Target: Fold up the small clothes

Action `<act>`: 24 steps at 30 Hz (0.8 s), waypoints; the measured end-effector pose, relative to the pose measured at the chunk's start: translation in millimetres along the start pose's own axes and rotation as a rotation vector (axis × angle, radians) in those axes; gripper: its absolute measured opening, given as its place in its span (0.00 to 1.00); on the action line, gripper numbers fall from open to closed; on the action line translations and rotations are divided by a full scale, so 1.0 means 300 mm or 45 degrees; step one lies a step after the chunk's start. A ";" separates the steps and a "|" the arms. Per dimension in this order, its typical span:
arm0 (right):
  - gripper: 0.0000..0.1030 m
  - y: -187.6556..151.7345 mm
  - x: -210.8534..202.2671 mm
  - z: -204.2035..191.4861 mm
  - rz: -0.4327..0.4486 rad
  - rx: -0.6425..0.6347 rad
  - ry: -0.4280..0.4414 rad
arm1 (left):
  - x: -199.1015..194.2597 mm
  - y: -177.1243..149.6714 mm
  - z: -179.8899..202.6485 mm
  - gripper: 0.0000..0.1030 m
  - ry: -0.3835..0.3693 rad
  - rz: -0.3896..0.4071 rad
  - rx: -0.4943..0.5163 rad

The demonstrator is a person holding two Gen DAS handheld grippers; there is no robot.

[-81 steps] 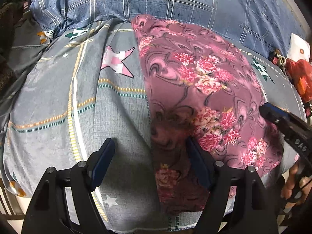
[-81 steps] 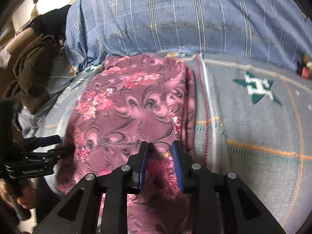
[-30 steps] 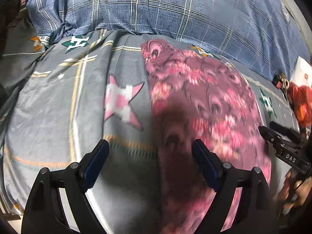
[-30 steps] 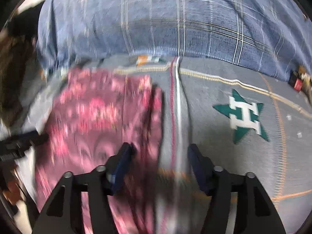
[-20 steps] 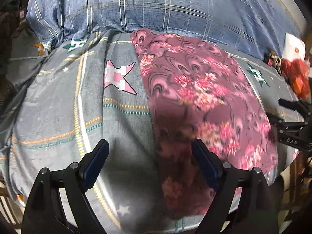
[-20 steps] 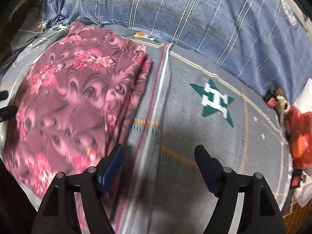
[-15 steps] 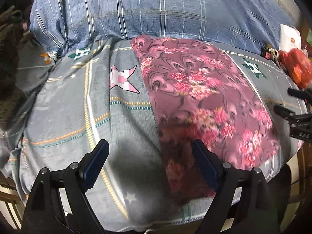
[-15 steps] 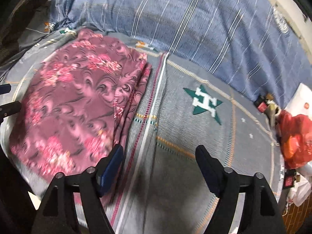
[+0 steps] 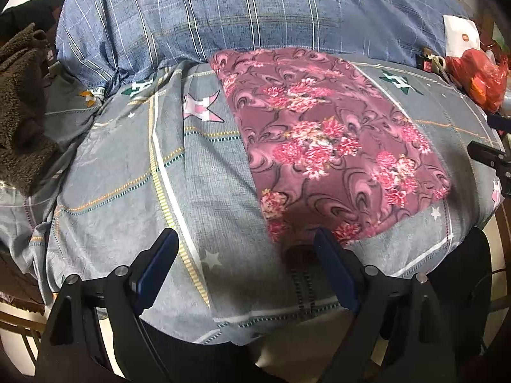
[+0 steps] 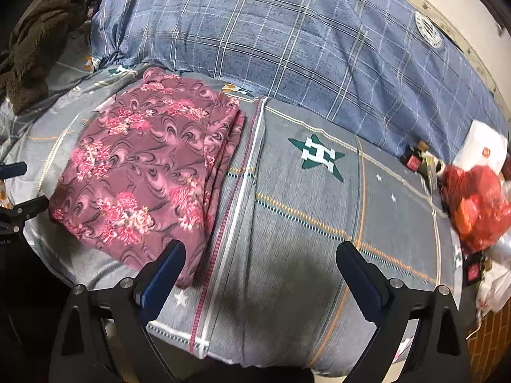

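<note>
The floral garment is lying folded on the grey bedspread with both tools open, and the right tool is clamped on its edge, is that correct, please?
Not quite. The floral garment does lie folded on the grey bedspread, and both tools are open, but the right tool is clamped on nothing: the right wrist view shows its jaws spread wide over bare bedspread, beside the garment. The left tool is open too.
</note>
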State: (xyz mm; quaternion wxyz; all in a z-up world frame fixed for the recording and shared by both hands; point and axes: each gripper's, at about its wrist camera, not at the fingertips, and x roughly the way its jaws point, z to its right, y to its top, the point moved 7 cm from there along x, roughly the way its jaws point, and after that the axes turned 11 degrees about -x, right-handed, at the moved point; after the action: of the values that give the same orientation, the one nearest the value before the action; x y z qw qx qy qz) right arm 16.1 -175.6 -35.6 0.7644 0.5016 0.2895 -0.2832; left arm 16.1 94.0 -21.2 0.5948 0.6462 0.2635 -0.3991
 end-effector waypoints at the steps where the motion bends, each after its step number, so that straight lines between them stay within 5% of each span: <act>1: 0.93 -0.008 -0.008 -0.002 0.005 0.017 0.006 | -0.010 0.000 0.004 0.85 0.005 0.010 0.001; 24: 0.97 -0.148 -0.052 0.000 -0.018 0.100 -0.050 | -0.098 -0.044 0.065 0.85 0.021 0.093 0.074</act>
State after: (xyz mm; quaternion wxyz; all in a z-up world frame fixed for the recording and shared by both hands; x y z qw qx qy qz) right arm -26.6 -188.3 -50.9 0.7477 0.5234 0.2667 -0.3096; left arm -14.6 80.9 -3.6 0.5878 0.6755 0.2331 -0.3793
